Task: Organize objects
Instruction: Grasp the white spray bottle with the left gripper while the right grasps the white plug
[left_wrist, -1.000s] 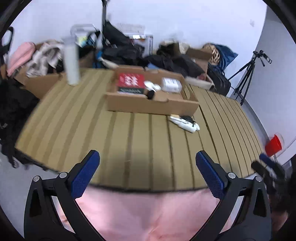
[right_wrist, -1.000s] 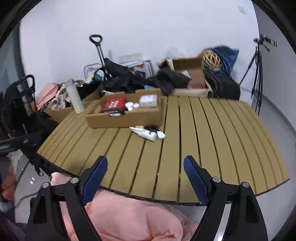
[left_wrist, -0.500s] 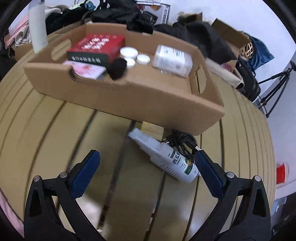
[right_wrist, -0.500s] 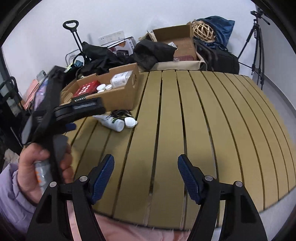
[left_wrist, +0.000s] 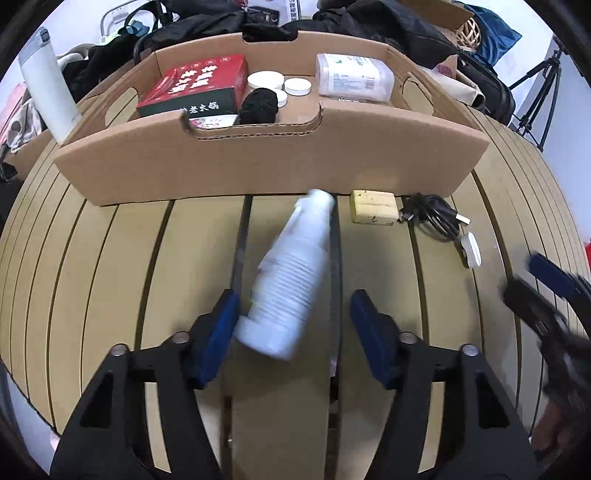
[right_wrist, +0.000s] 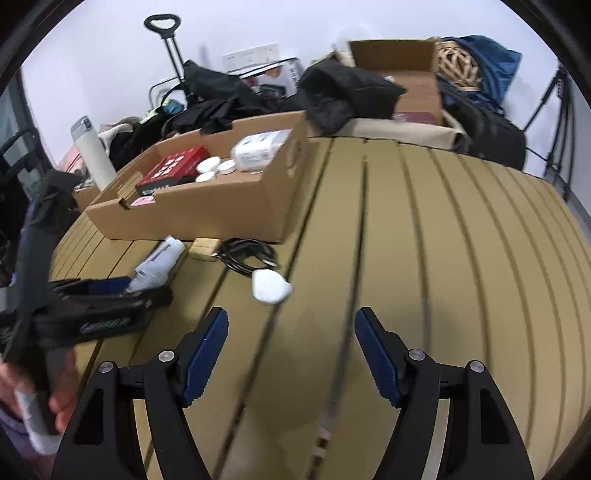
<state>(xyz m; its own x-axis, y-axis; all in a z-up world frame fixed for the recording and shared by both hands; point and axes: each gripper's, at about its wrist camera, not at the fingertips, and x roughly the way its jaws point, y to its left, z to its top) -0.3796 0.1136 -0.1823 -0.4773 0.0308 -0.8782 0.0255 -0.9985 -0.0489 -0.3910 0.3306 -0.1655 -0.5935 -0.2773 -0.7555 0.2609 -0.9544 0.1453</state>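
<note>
on the tabletop (left_wrist: 110, 266): slatted tan boards; the loose things lie near its middle, just in front of the cardboard tray's near wall.
cardboard tray (left_wrist: 258, 162): it sits toward the far edge of the tabletop and holds a red box (left_wrist: 195, 86), three white round lids (left_wrist: 266, 79), a black bundle (left_wrist: 258, 107) and a white wrapped pack (left_wrist: 352, 77).
white bottle (left_wrist: 291, 273): it lies on the tabletop, its narrow end pointing at the tray wall and its wide base between your left fingers.
your left gripper (left_wrist: 291, 319): its jaws are closing around the bottle's base; the left pad (left_wrist: 219, 325) touches the bottle, the right pad stands clear of it, so nothing is clamped yet.
your right gripper (right_wrist: 291, 347): its jaws are closing, at a middling gap, with only bare tabletop between them; it hangs over the near part of the tabletop.
tan block (left_wrist: 373, 211): it lies just beside the bottle's narrow end, close against the tray wall.
black cable (left_wrist: 432, 216): coiled, touching the tan block on its far side from the bottle.
white plug (right_wrist: 269, 286): it lies at the cable's end, just ahead of your right gripper.
white flask (left_wrist: 48, 85): upright beside the tray's left end.
beyond the far edge: dark bags, an open box and a tripod.
</note>
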